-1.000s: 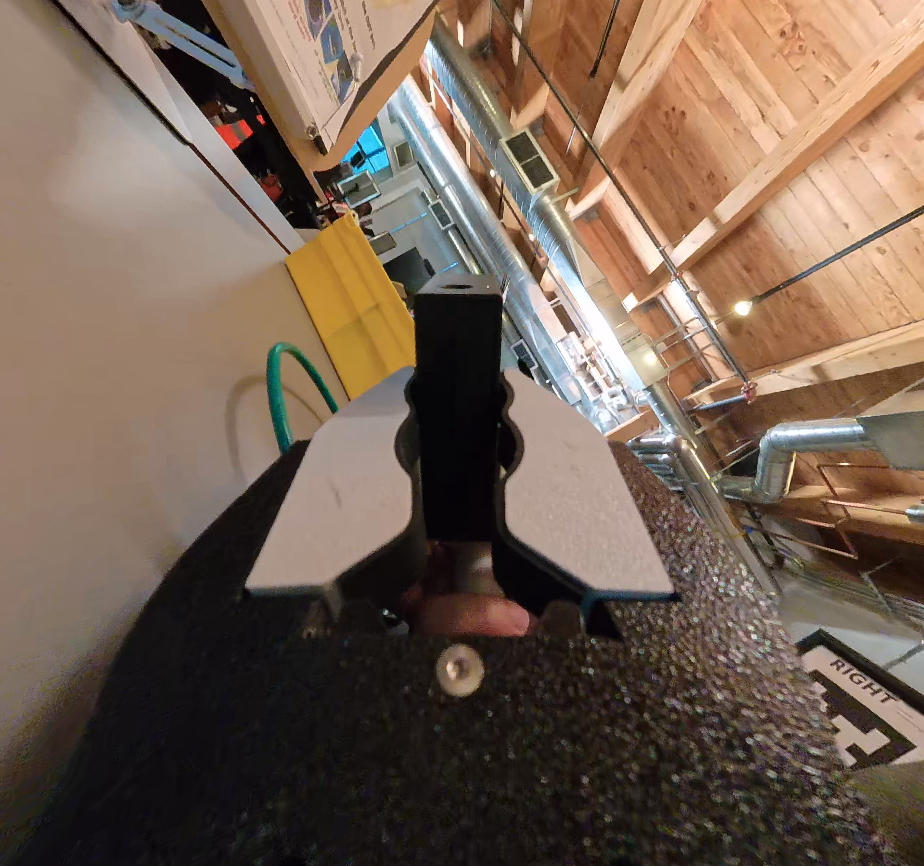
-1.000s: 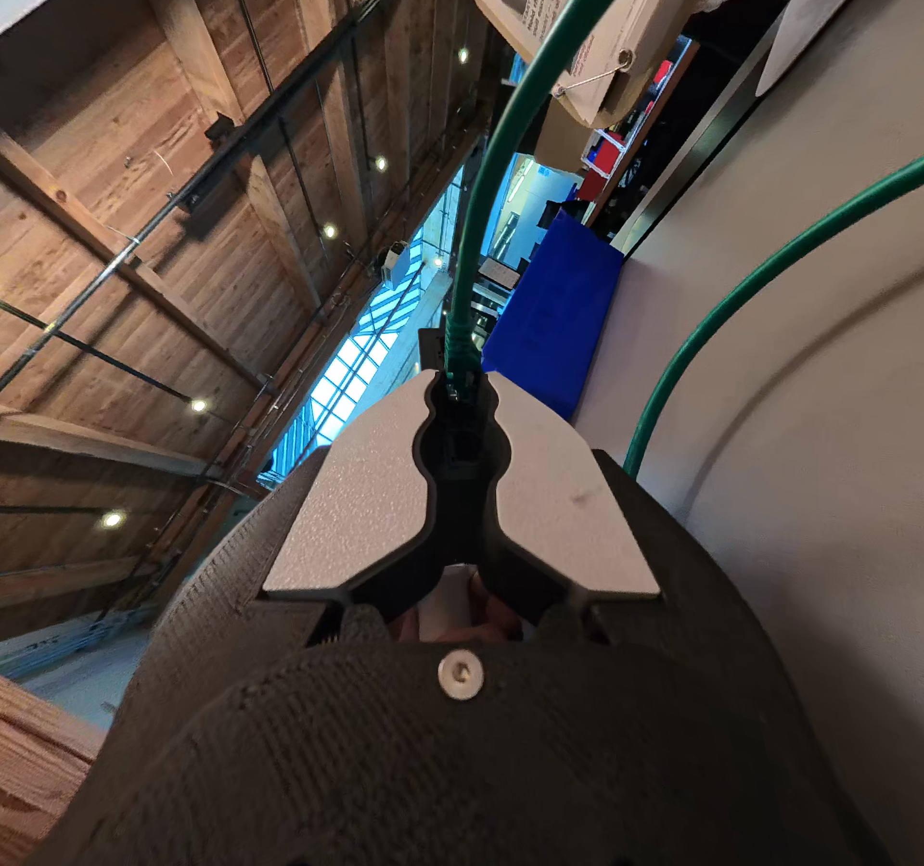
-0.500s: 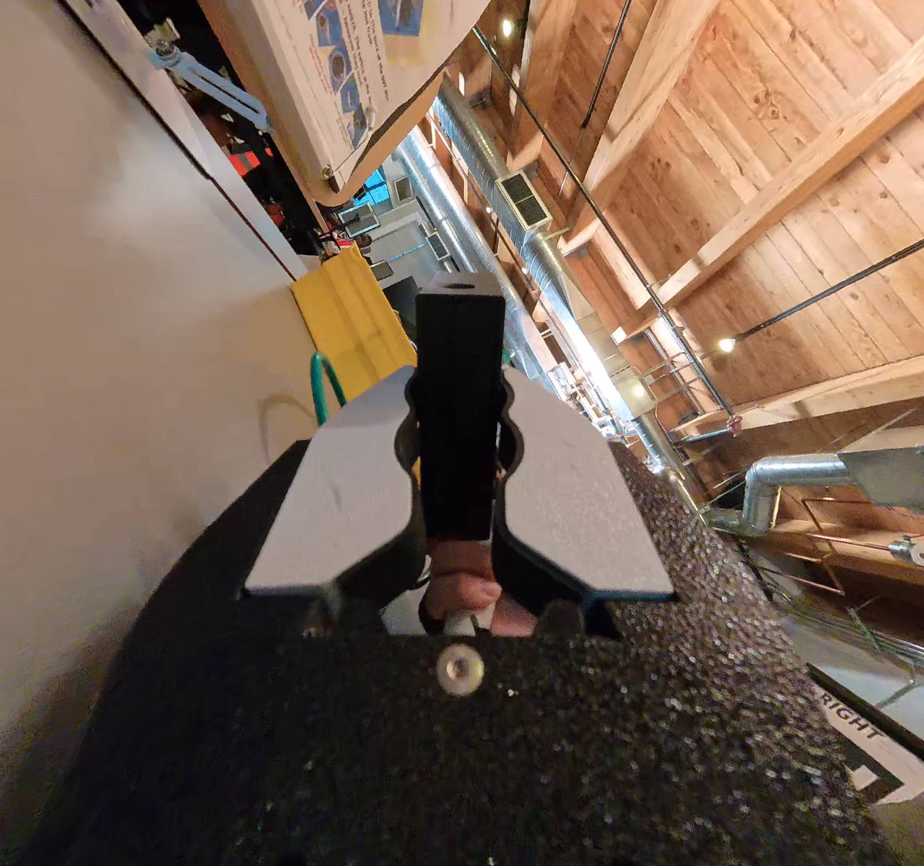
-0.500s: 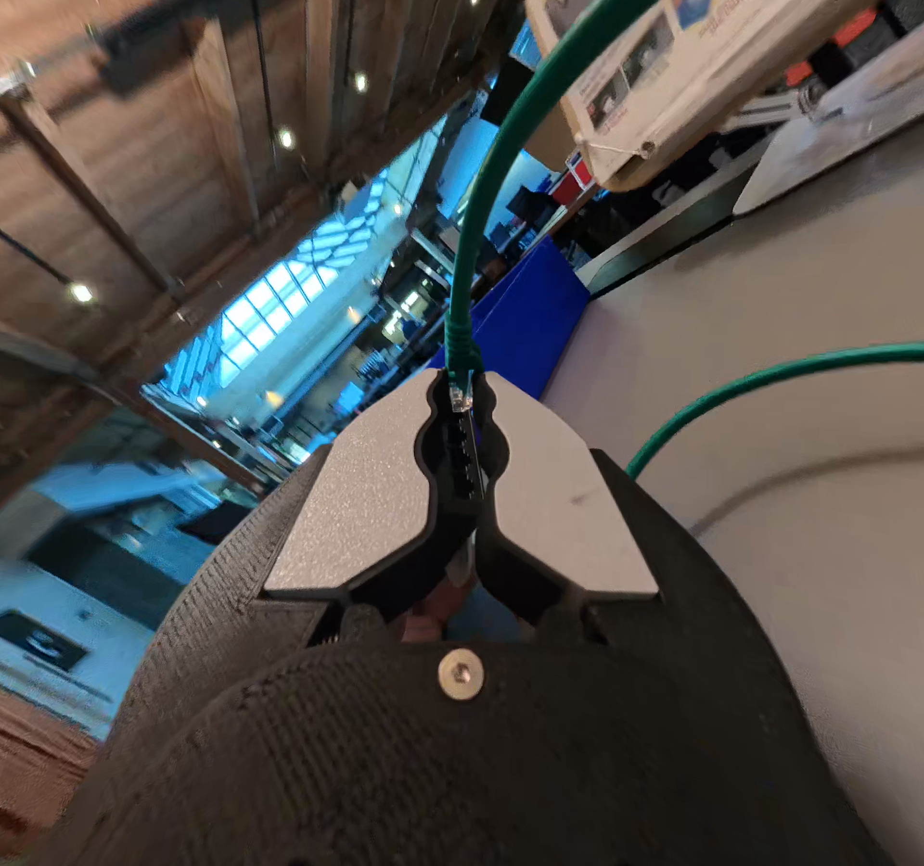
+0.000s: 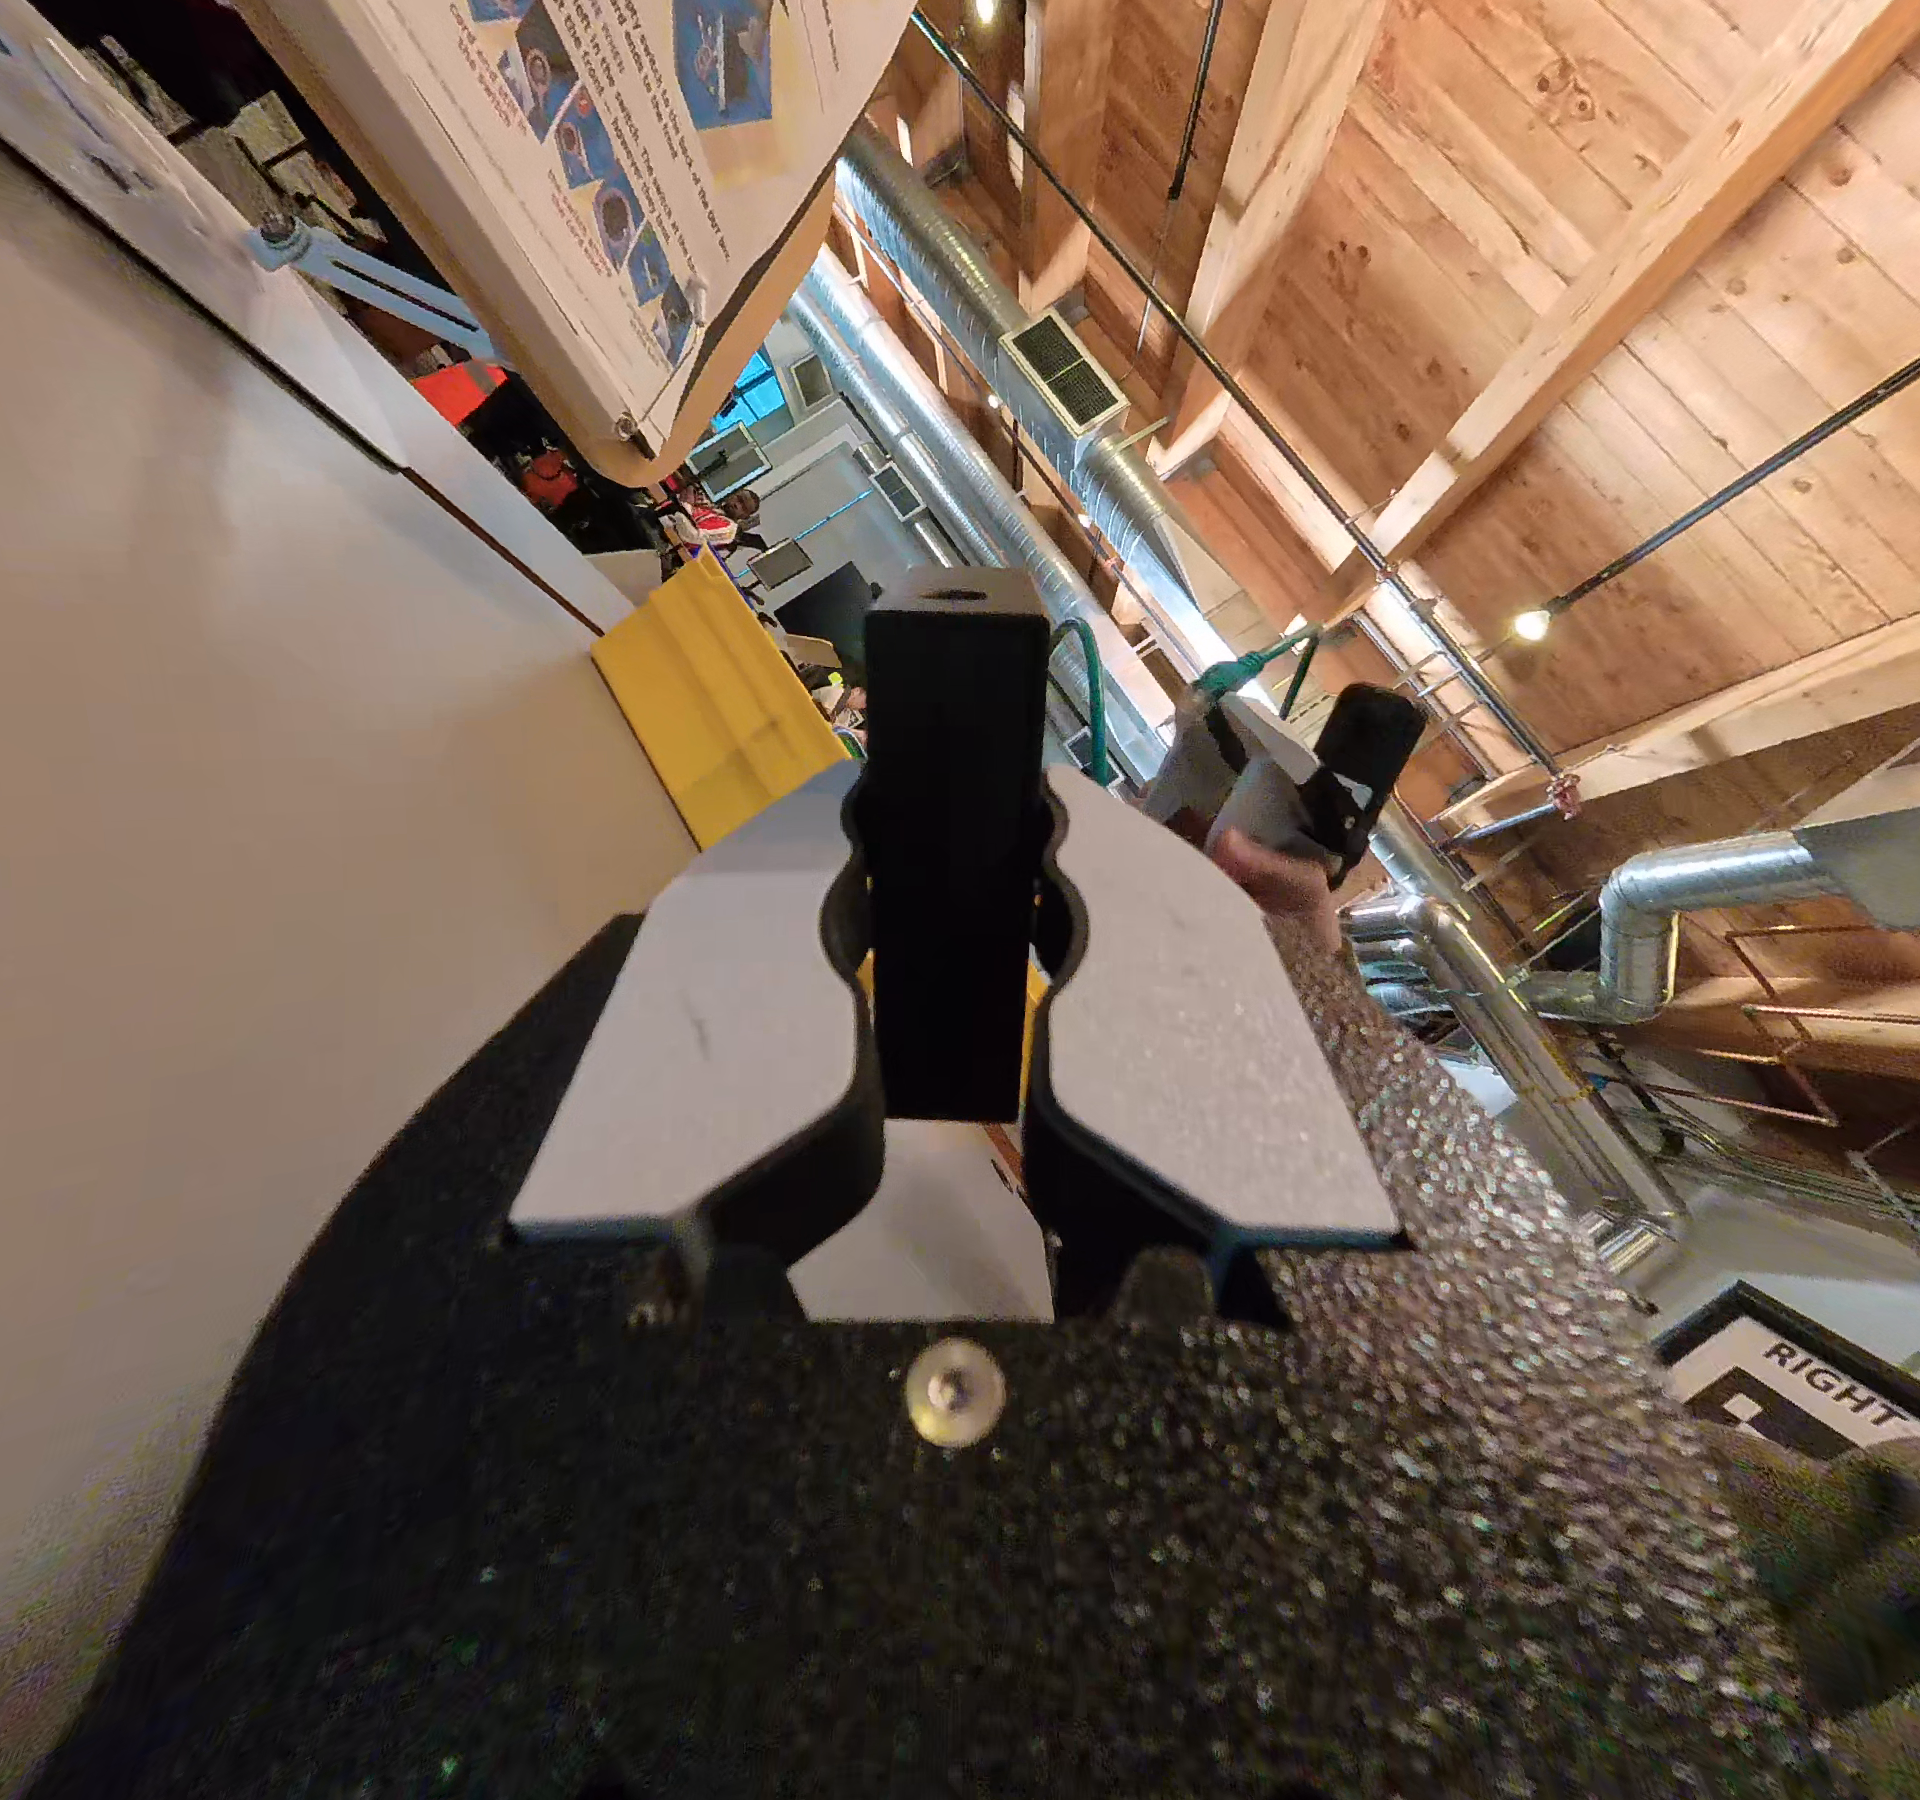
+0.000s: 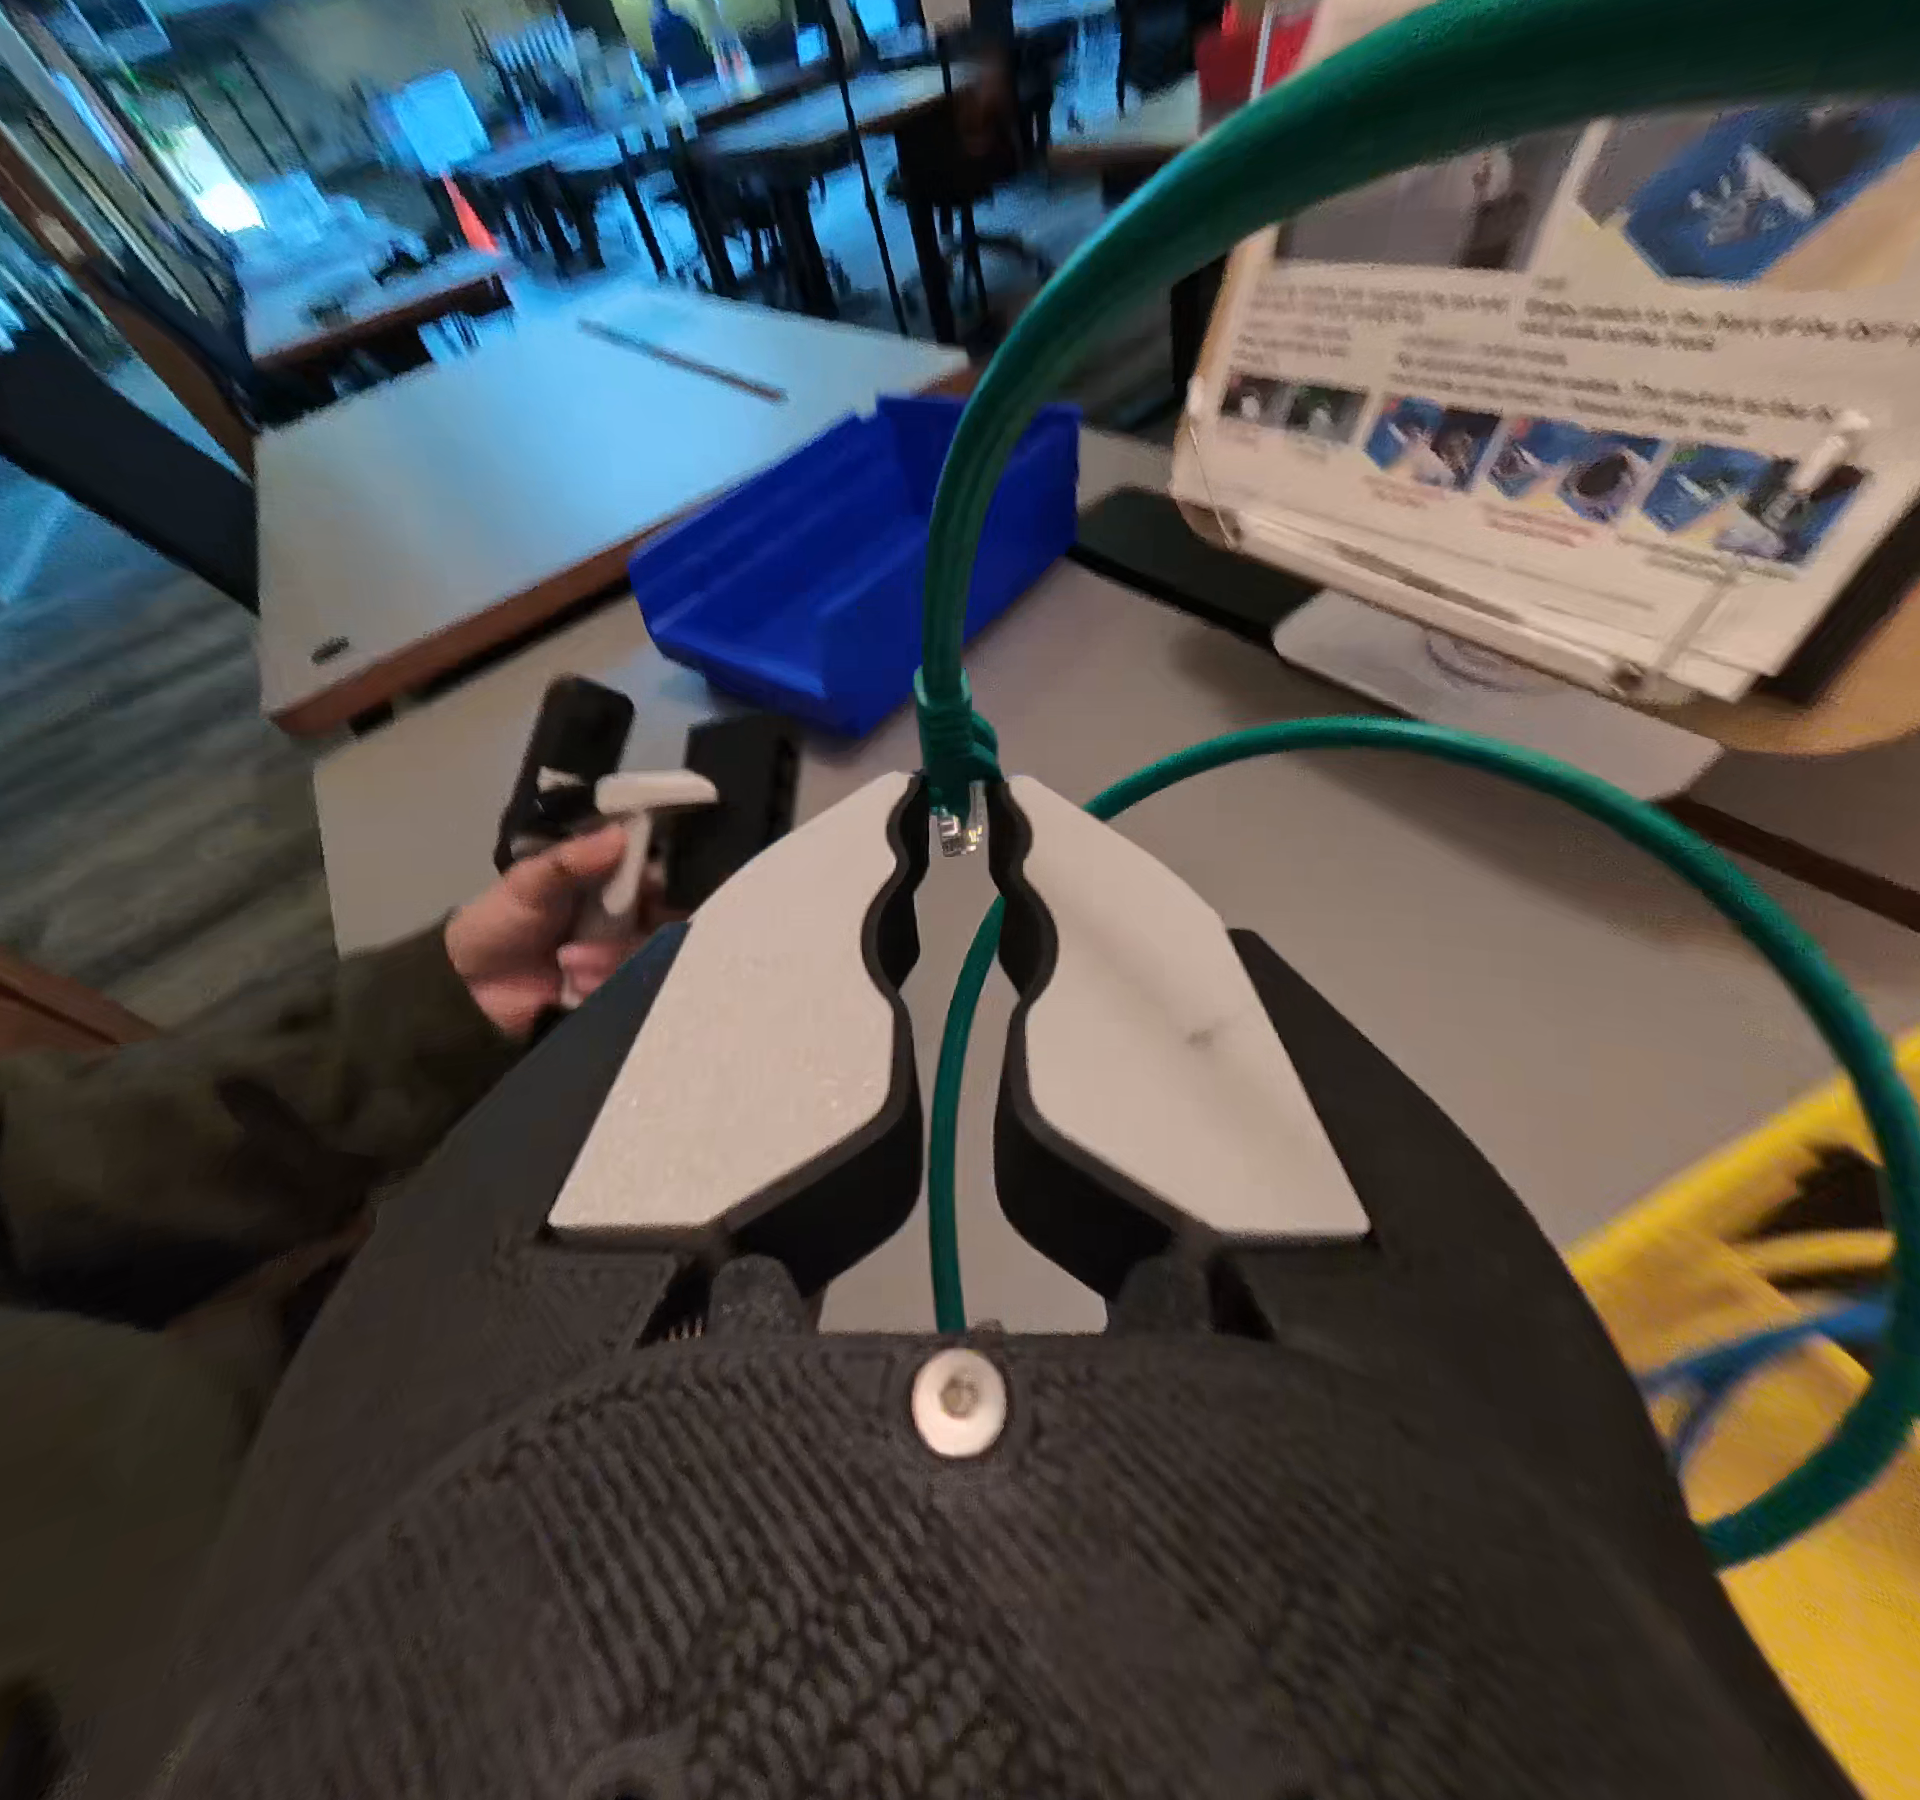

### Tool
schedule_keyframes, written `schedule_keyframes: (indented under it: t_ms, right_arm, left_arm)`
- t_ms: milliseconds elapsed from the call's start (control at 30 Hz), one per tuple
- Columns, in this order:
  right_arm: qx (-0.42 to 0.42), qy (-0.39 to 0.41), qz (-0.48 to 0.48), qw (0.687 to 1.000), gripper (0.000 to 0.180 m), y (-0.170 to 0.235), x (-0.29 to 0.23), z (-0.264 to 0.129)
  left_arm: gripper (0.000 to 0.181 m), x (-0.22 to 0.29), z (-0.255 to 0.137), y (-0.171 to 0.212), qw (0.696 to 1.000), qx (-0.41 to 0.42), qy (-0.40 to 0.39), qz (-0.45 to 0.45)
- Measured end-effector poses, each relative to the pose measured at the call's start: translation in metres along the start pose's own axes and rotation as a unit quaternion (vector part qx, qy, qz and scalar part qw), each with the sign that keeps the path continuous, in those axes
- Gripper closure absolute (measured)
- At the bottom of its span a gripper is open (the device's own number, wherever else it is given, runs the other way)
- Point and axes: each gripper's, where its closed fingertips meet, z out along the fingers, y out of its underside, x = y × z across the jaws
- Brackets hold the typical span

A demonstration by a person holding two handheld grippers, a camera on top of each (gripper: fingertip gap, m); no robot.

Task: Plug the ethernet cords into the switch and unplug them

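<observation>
Blue bin (image 6: 831, 597) sat on the grey counter (image 6: 1299, 919) ahead of the right gripper, open side facing the camera. Yellow bin (image 6: 1787, 1335) at lower right of the right wrist view, blue cable inside it, blurred. Instruction sheet on a stand (image 6: 1538, 400) stood at the far right of the counter. In the left wrist view the same sheet (image 5: 582, 119) hung at upper left and the yellow bin (image 5: 717, 711) lay just beyond the gripper tips, tilted frame, wooden ceiling and metal ducts behind.

Green ethernet cord (image 6: 1039, 379) arched from the top right down to the right gripper, then looped wide on the right side and ran back between the fingers toward the camera; the loop crossed in front of the counter and yellow bin.

Right gripper (image 6: 961, 820) was clamped on the cord's clear plug (image 6: 958, 828) at the very fingertips, fingers nearly together. It also showed farther off in the left wrist view (image 5: 1210, 706), with the green cord at its tip.

Left gripper (image 5: 951, 846) was pinched tight on the black switch (image 5: 951, 815), a narrow block standing up between its fingers and sticking out past the tips. From the right wrist view the left gripper (image 6: 655, 794) and the hand (image 6: 520, 929) holding it were at left, over the counter edge, well apart from the plug.
</observation>
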Motion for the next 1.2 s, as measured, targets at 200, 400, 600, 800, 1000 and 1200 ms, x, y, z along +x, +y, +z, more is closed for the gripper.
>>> schedule_keyframes:
  t_ms: [200, 400, 600, 800, 1000, 1200]
  right_arm:
    - [-0.183, 0.076, -0.042, 0.979, 0.168, 0.028, 0.083, -0.048]
    - [-0.336, 0.089, -0.015, 0.938, 0.168, 0.09, 0.141, -0.068]
    - [-0.427, 0.07, 0.024, 0.901, 0.16, 0.166, 0.162, -0.063]
    - [-0.401, 0.111, 0.014, 0.909, 0.115, 0.161, 0.168, -0.067]
    - [-0.376, 0.154, -0.08, 0.91, 0.1, 0.109, 0.128, -0.104]
    - [-0.121, 0.003, -0.133, 0.984, 0.116, 0.059, 0.002, -0.018]
  left_arm:
    - [0.154, 0.001, -0.001, 0.004, 1.0, -0.009, 0.007, -0.004]
    - [0.154, -0.001, -0.002, 0.012, 1.0, -0.017, 0.006, -0.006]
    - [0.154, -0.002, -0.002, 0.025, 0.999, -0.034, 0.003, -0.012]
    - [0.154, -0.006, -0.001, 0.039, 0.997, -0.064, -0.007, -0.03]
    - [0.154, -0.011, 0.002, 0.048, 0.995, -0.087, -0.011, -0.042]
    - [0.154, 0.0, 0.013, 0.06, 0.991, -0.131, 0.019, 0.007]
